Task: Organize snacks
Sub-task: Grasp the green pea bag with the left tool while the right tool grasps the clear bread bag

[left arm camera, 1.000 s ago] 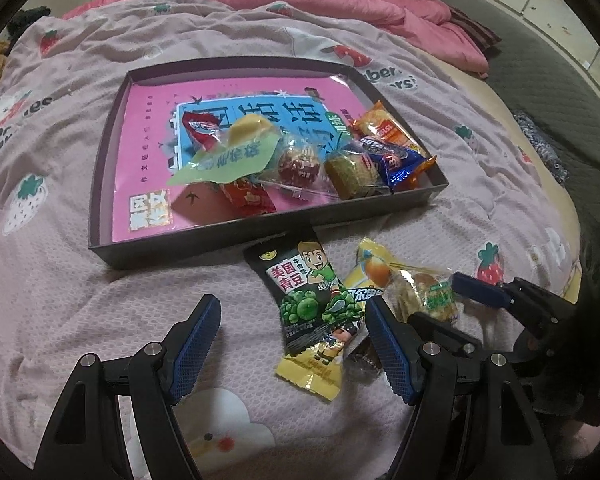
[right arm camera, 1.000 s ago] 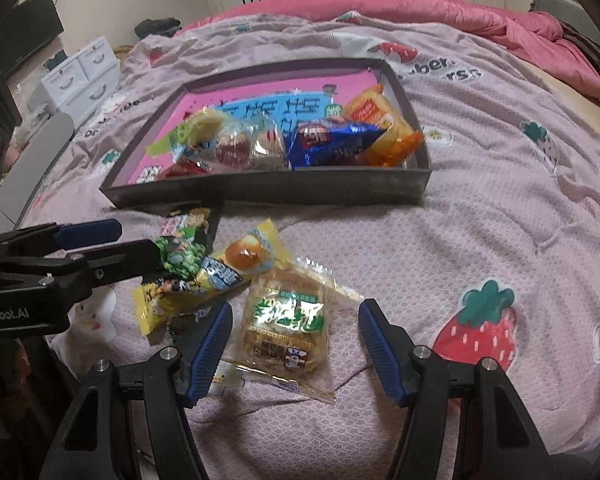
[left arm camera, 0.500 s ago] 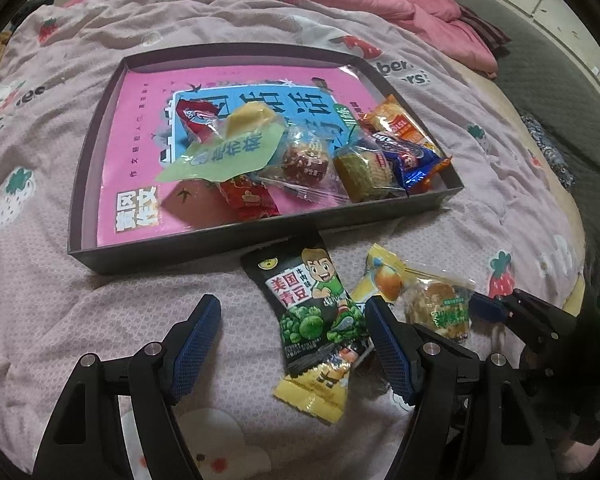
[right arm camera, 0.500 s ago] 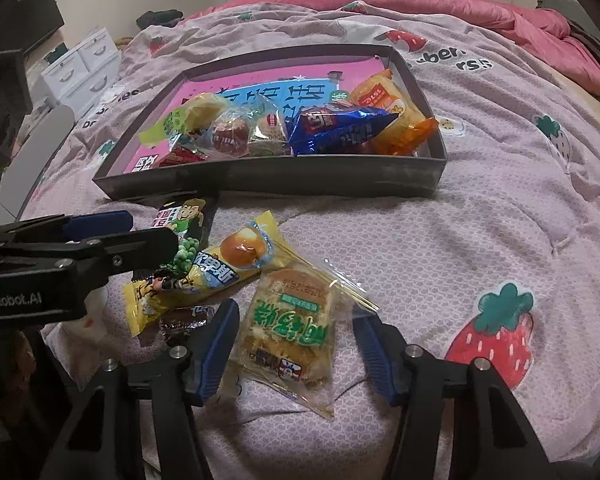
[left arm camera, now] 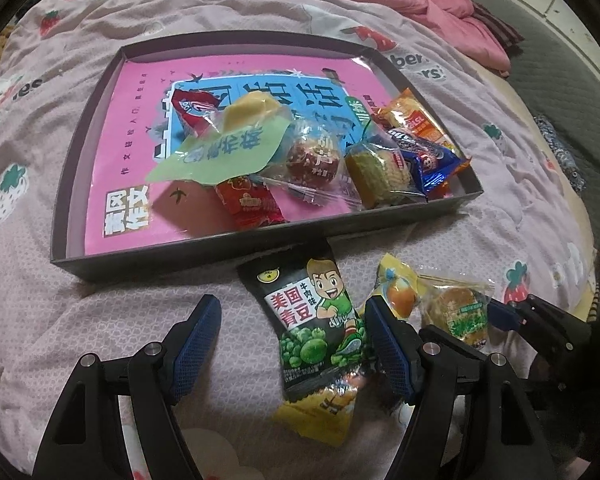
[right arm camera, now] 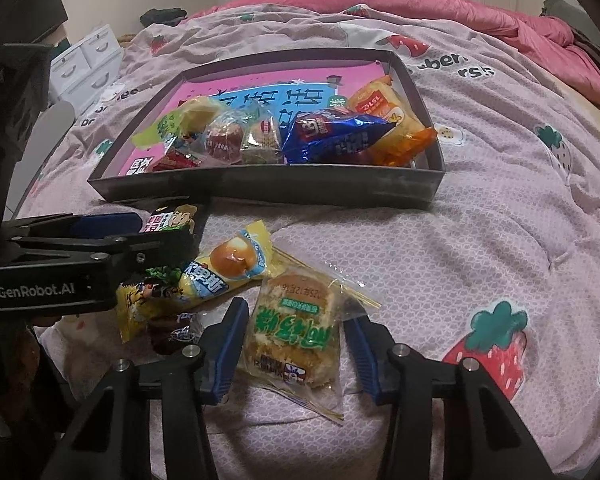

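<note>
Right gripper (right arm camera: 296,344) narrowed around crinkly clear-wrapped cake (right arm camera: 292,336) on quilted blanket (right arm camera: 480,240).

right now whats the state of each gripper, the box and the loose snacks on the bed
left gripper: open, astride the green pea packet, not touching
right gripper: jaws just closing around the clear cake packet, pads not yet pressing
box: open-topped, holding several snacks
yellow bun packet: loose on the bedspread, outside the box

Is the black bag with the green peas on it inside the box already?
No, the black pea bag lies on the blanket just in front of the box, outside its near wall.
</note>
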Demonstrator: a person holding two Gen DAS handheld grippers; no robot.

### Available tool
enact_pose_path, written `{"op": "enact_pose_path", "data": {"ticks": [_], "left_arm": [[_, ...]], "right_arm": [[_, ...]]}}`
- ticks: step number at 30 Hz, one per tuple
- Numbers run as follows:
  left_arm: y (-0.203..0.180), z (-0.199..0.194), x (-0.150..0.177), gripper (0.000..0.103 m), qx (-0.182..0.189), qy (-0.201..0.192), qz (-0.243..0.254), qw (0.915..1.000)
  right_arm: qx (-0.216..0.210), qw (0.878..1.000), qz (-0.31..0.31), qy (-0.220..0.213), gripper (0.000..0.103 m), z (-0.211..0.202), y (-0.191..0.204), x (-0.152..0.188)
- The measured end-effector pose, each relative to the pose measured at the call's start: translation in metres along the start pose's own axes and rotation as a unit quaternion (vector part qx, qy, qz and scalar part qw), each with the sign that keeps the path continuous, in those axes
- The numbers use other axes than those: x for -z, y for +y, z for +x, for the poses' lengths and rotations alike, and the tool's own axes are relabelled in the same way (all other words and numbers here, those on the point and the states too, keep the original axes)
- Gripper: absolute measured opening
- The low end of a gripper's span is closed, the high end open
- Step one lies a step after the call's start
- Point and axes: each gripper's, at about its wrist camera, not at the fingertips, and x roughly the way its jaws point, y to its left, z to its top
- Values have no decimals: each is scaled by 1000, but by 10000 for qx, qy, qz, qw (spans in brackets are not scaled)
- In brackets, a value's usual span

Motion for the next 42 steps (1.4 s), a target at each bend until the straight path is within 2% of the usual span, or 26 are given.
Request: {"op": "enact_pose_path", "data": {"ticks": [9,14,20,24,33,42], "left_arm": [[-4,8,-2,74,-129,50,-27,9999],[-2,10,-1,53,-88,48,54,9999],[6,6,1,43,167,71,15,9998],[15,0,5,41,389,93,-144,9991],[25,-18,13,41,478,91,-209,9986],[36,-41,14,41,429,-152,-315,9985]], "right_arm": [[-99,9999,34,-13,46,1,-5,-3],[-133,9999,86,-70,46,0,-7,-4],[-213,9993,284,-131,46,-2,-16,-5],[-235,9988,349,-232,45,-6,-19,-6],[-293,9980,426,-368,44,-12,-22,-9],[-349,9971,389,-561,43,-21,-22,-12]]}}
